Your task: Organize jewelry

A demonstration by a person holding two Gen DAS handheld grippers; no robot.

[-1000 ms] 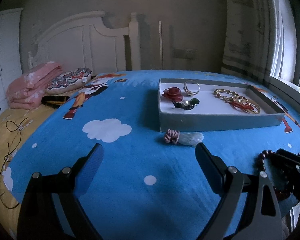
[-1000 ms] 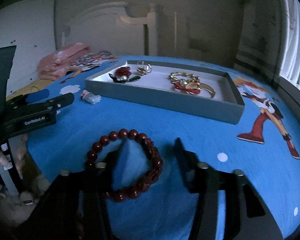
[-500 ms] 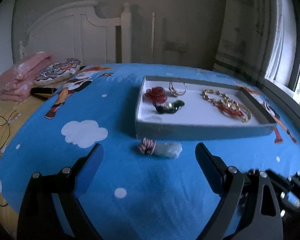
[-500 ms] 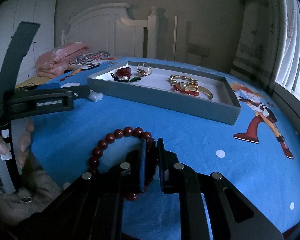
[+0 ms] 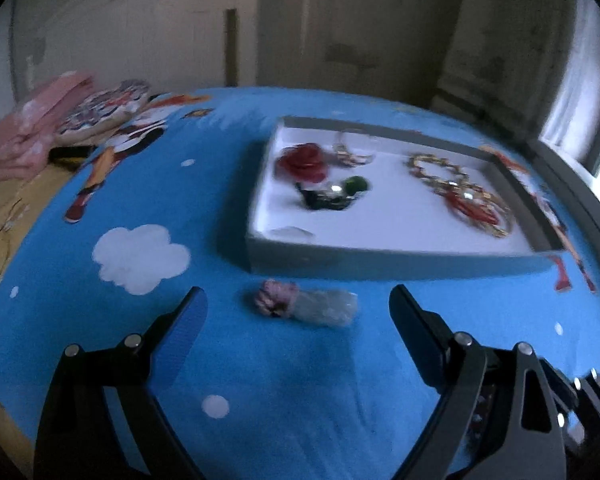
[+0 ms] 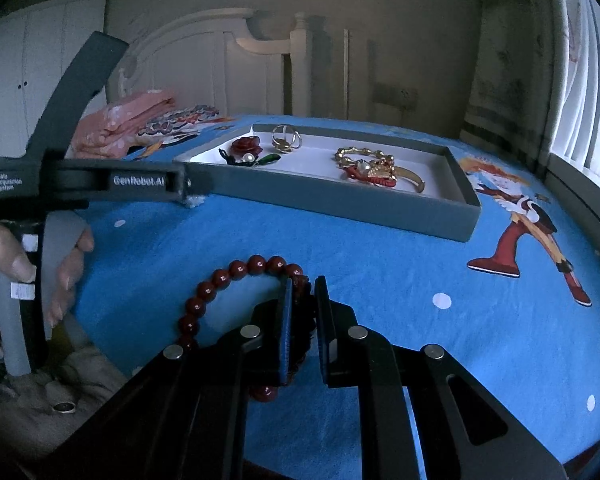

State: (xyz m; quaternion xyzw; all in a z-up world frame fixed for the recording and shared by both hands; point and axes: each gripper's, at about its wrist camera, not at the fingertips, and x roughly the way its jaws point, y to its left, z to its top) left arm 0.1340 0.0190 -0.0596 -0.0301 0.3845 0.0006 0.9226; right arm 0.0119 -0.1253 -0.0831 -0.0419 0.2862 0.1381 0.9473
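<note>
Right fingers: the right gripper (image 6: 302, 312) is pinched tight on the red bead bracelet (image 6: 236, 276), one side of the loop squeezed between its pads.
Bracelet loop: most beads curl out to the left of those fingers, lying on the blue bed sheet (image 6: 380, 272).
Left fingers: the left gripper (image 5: 298, 312) is spread wide, with nothing in it.
Small charm: the pink and clear charm (image 5: 306, 306) lies on the sheet between the left fingertips, touching neither.
Grey tray (image 5: 396, 262): just past the charm, with other jewelry inside.
</note>
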